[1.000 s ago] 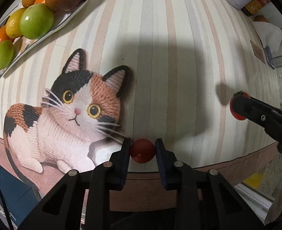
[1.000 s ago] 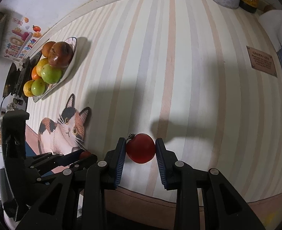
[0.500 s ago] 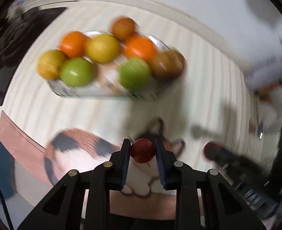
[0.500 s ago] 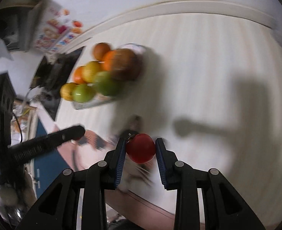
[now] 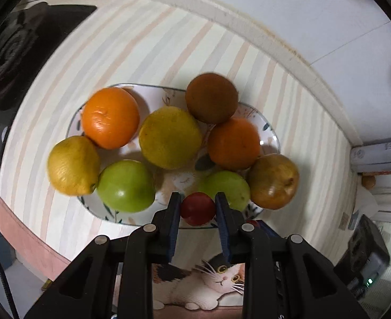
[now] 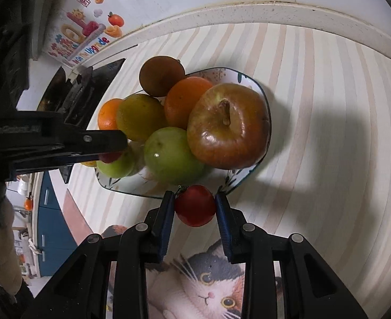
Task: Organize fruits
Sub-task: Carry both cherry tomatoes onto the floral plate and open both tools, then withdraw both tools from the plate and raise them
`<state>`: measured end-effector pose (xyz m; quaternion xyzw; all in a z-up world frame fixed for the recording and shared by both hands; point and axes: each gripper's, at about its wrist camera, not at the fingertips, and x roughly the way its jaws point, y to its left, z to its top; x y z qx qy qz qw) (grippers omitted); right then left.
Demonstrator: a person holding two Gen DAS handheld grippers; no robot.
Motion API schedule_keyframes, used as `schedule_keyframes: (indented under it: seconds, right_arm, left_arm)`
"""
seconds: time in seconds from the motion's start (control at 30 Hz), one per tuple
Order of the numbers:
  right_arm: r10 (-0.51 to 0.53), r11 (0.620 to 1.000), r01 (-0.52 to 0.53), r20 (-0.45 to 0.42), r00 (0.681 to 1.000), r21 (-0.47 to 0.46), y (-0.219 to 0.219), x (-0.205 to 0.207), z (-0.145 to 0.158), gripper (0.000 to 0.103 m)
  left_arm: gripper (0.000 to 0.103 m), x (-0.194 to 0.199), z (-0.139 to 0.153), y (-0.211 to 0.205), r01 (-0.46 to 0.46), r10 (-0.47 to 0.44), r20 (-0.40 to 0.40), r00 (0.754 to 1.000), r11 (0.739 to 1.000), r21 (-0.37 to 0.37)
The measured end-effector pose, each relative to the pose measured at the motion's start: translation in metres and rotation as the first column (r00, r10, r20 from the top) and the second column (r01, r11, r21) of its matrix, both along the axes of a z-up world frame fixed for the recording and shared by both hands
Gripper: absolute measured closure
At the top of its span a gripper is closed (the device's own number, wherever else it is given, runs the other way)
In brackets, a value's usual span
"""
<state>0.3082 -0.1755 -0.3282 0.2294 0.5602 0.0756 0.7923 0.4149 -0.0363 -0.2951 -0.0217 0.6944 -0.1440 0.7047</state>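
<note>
My left gripper is shut on a small dark red tomato, held just above the near rim of a white patterned fruit plate. The plate holds several fruits: oranges, yellow citrus, green apples, brown fruit. My right gripper is shut on a red cherry tomato with a stem, at the plate's near edge. In the right wrist view the left gripper reaches in from the left over the green fruit, its tomato partly hidden.
A cat-picture mat lies on the striped tablecloth below the plate. A black stove top is at the far left. A wall and a raised counter edge run behind the plate. A big red-brown apple sits on the plate's right end.
Both grippers have swung from the open cloth and cat mat toward the fruit plate, each still holding its tomato. The plate now fills the middle of both views.
</note>
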Motion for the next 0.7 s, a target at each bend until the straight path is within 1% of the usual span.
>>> schedule_keyframes:
  seconds: [0.1, 0.17, 0.2, 0.23, 0.27, 0.3, 0.33, 0.37, 0.4, 0.43, 0.47, 0.5, 0.53, 0.57, 0.63, 0.7]
  right_arm:
    - [-0.005, 1.0, 0.005, 0.009, 1.0, -0.001, 0.001, 0.006, -0.002, 0.069]
    - [-0.003, 1.0, 0.003, 0.01, 1.0, 0.003, -0.001, 0.006, -0.002, 0.068]
    - [-0.003, 1.0, 0.003, 0.01, 1.0, 0.004, -0.002, 0.007, -0.003, 0.068]
    - [-0.002, 1.0, 0.002, 0.013, 1.0, 0.002, -0.002, 0.007, -0.002, 0.063]
    - [-0.002, 1.0, 0.002, 0.017, 1.0, 0.001, -0.003, 0.006, 0.0, 0.051]
    - [-0.003, 1.0, 0.003, 0.017, 1.0, -0.003, -0.004, 0.006, 0.001, 0.044]
    - [-0.003, 1.0, 0.003, 0.019, 1.0, -0.005, -0.006, 0.004, 0.004, 0.035]
    - [-0.003, 1.0, 0.003, 0.021, 1.0, -0.008, -0.007, 0.002, 0.007, 0.033]
    - [-0.003, 1.0, 0.003, 0.021, 1.0, -0.009, -0.009, 0.0, 0.01, 0.033]
    - [-0.004, 1.0, 0.004, 0.017, 1.0, -0.018, -0.011, -0.002, 0.014, 0.033]
    - [-0.004, 1.0, 0.004, 0.017, 1.0, -0.022, -0.012, -0.005, 0.019, 0.033]
    - [-0.004, 1.0, 0.004, 0.018, 1.0, -0.03, -0.014, -0.008, 0.023, 0.031]
    - [-0.005, 0.998, 0.006, 0.015, 1.0, -0.061, -0.016, -0.011, 0.029, 0.024]
    - [-0.003, 0.997, 0.004, 0.013, 1.0, -0.079, -0.017, -0.013, 0.033, 0.016]
    - [0.008, 0.989, -0.007, 0.002, 1.0, -0.147, -0.02, -0.018, 0.044, 0.011]
    - [0.018, 0.981, -0.018, -0.004, 1.0, -0.195, -0.021, -0.021, 0.052, 0.01]
  left_arm:
    - [0.079, 0.004, -0.011, -0.009, 0.03, -0.029, -0.023, 0.999, 0.999, 0.036]
    - [0.079, 0.004, -0.014, -0.012, 0.036, -0.034, -0.023, 0.999, 0.997, 0.065]
    - [0.078, 0.004, -0.015, -0.012, 0.036, -0.035, -0.017, 0.999, 0.997, 0.068]
    - [0.075, 0.004, -0.014, -0.012, 0.032, -0.031, -0.01, 0.999, 0.996, 0.079]
    - [0.074, 0.004, -0.014, -0.012, 0.028, -0.027, -0.006, 1.0, 0.996, 0.087]
    - [0.07, 0.004, -0.012, -0.012, 0.024, -0.024, -0.001, 1.0, 0.997, 0.08]
    - [0.063, 0.004, -0.011, -0.011, 0.022, -0.022, 0.002, 1.0, 0.997, 0.078]
    - [0.058, 0.002, -0.009, -0.01, 0.016, -0.017, 0.008, 1.0, 0.996, 0.085]
    - [0.05, 0.001, -0.005, -0.008, 0.011, -0.012, 0.018, 1.0, 0.997, 0.08]
    - [0.043, -0.001, -0.002, -0.006, 0.006, -0.008, 0.031, 0.999, 0.997, 0.076]
    - [0.039, -0.004, 0.002, -0.004, 0.0, -0.003, 0.044, 0.999, 0.997, 0.082]
    - [0.033, -0.007, 0.007, -0.001, -0.006, 0.001, 0.057, 0.998, 0.996, 0.084]
    - [0.029, -0.011, 0.011, 0.002, -0.01, 0.004, 0.072, 0.997, 0.996, 0.085]
    - [0.027, -0.016, 0.016, 0.005, -0.013, 0.003, 0.092, 0.996, 0.995, 0.101]
    - [0.014, -0.028, 0.025, 0.01, -0.026, 0.007, 0.137, 0.99, 0.99, 0.14]
    - [0.013, -0.04, 0.032, 0.015, -0.037, 0.007, 0.175, 0.985, 0.984, 0.172]
